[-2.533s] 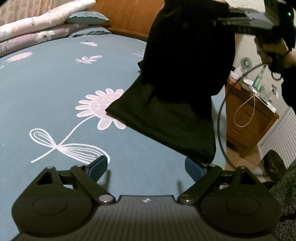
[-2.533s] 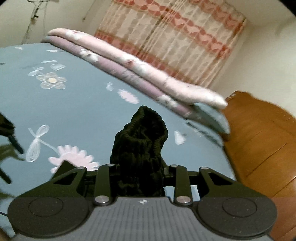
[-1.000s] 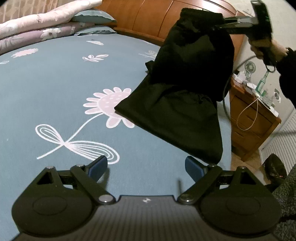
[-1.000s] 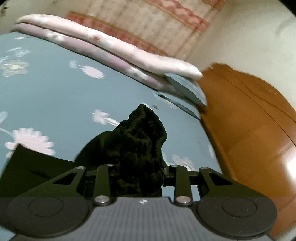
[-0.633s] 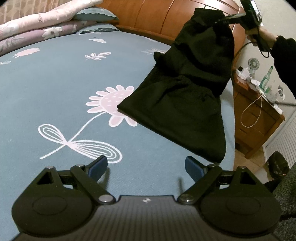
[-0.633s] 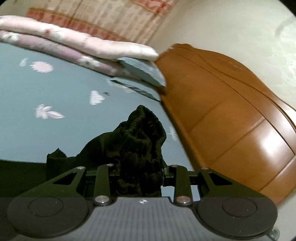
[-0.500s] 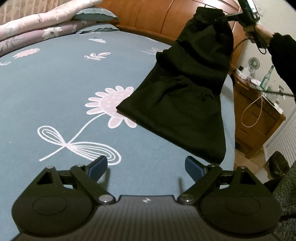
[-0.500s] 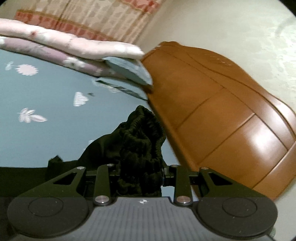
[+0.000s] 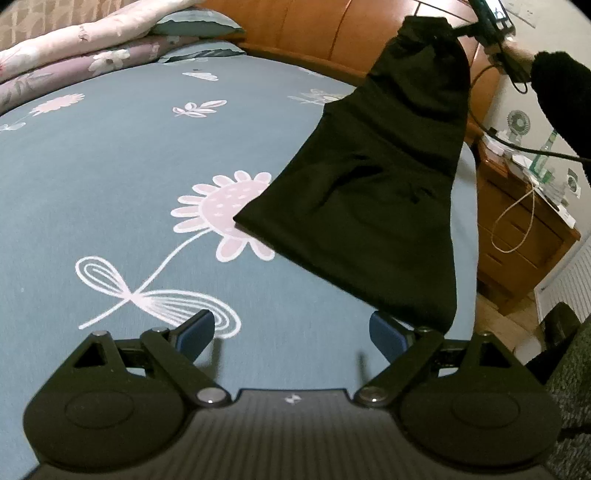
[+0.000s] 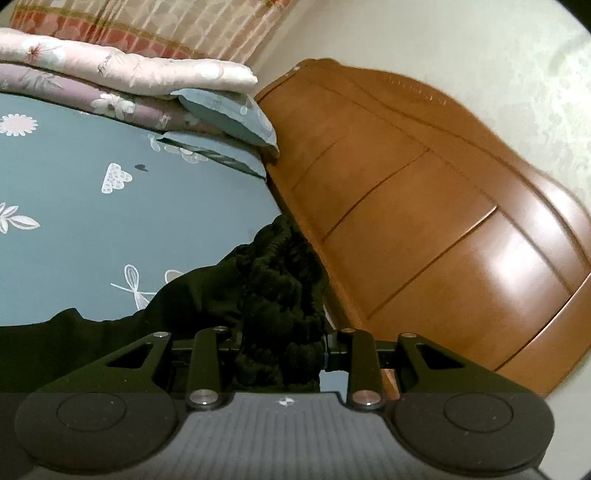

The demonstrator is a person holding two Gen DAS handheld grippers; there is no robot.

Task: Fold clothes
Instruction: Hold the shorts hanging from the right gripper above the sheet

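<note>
A black garment [image 9: 376,192] hangs stretched from its ribbed waistband down onto the blue flowered bedsheet [image 9: 110,177], its lower end lying flat near the bed's right edge. My right gripper [image 10: 282,343] is shut on the bunched waistband [image 10: 284,280], seen close up in the right wrist view. In the left wrist view that gripper [image 9: 458,29] holds the top of the garment high near the headboard. My left gripper [image 9: 291,332] hovers low over the sheet, open and holding nothing, its right blue pad [image 9: 384,330] just short of the garment's nearest corner.
A wooden headboard [image 10: 424,206] runs along the far side. Folded quilts and pillows [image 9: 110,48] are stacked at the back left. A wooden nightstand [image 9: 524,229] with a fan, bottle and cable stands right of the bed. A dark sleeve [image 9: 561,92] reaches in at top right.
The right gripper has carried the waistband farther away toward the headboard, drawing the garment out longer and flatter. The left gripper has stayed in place, open.
</note>
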